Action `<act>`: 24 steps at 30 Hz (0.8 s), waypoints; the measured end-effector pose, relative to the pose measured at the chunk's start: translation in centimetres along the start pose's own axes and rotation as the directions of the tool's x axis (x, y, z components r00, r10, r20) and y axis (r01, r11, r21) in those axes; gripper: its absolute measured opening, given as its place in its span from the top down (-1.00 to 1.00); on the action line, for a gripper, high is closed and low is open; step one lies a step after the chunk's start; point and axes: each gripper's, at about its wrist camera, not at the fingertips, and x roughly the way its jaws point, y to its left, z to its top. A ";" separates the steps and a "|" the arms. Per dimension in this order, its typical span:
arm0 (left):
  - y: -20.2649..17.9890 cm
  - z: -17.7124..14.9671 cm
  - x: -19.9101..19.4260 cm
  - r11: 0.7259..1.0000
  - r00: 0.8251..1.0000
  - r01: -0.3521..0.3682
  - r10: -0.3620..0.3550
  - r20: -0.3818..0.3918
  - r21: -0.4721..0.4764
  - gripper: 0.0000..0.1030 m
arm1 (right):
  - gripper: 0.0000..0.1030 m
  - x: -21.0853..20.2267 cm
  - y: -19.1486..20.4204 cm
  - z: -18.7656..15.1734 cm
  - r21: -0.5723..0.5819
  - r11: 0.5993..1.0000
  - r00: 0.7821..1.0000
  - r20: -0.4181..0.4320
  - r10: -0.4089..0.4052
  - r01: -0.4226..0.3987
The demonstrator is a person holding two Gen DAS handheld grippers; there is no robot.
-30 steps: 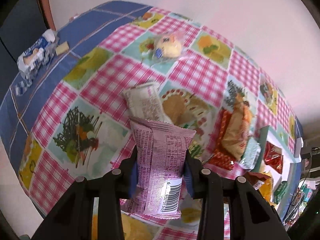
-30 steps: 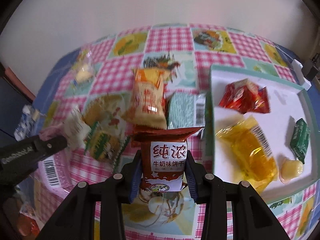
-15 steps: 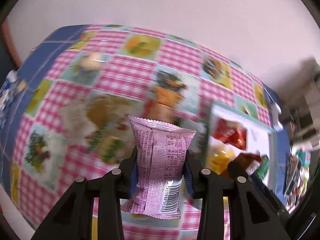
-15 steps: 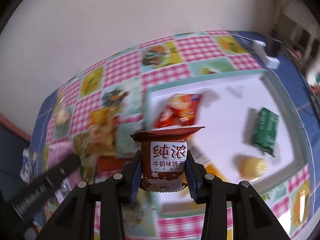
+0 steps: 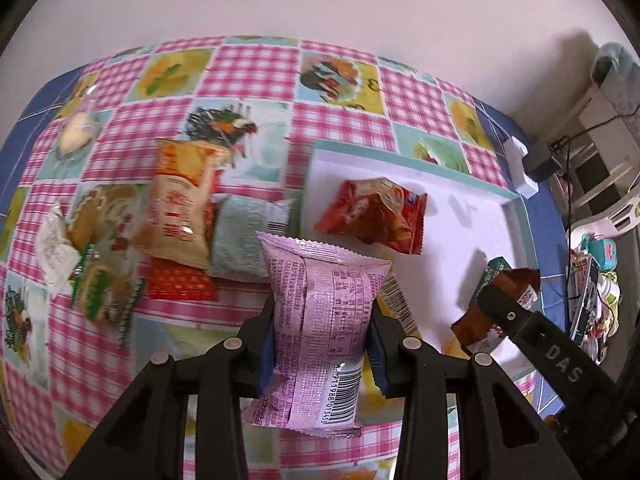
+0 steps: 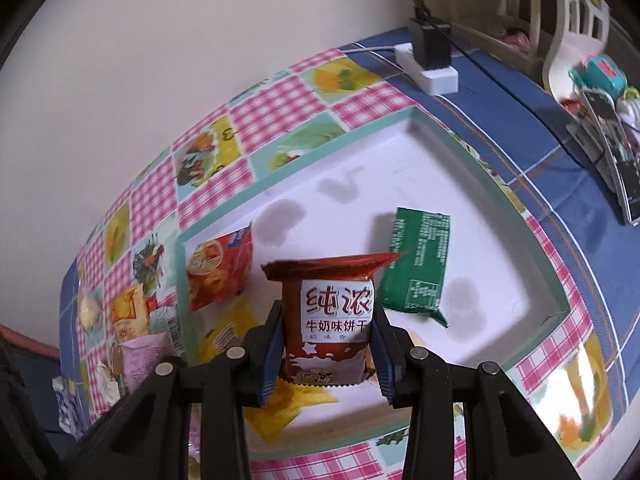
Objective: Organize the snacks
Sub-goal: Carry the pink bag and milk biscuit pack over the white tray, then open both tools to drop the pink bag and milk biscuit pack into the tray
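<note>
My left gripper point(image 5: 320, 340) is shut on a pink snack packet point(image 5: 320, 320), held above the table just left of the white tray point(image 5: 468, 216). My right gripper point(image 6: 326, 348) is shut on a brown milk-biscuit packet point(image 6: 332, 320) over the tray's point(image 6: 360, 168) near part. In the left wrist view that brown packet point(image 5: 516, 284) and the right gripper's finger show at right, above the tray. Inside the tray lie a red packet point(image 6: 218, 272), a green packet point(image 6: 418, 264) and a yellow packet point(image 6: 280, 404), partly hidden under my right gripper.
On the checked tablecloth point(image 5: 248, 76) left of the tray lie an orange packet point(image 5: 180, 204), a pale green packet point(image 5: 244, 240), a red packet point(image 5: 180, 280), a white wrapper point(image 5: 54, 248) and a clear-wrapped bun point(image 5: 78, 132). A white power strip point(image 6: 432, 72) and a cluttered rack point(image 6: 600, 92) stand beyond the tray.
Both grippers have swung right toward the tray while rolling, each keeping its packet. The right gripper went from beside the tray to over it; the left came up to the tray's left edge.
</note>
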 end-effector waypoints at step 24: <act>-4.3 2.0 4.4 0.995 0.995 0.097 -0.096 -0.034 0.018 0.15 | 0.18 1.7 -2.2 2.0 0.038 0.999 1.000 -0.006 0.012 -0.012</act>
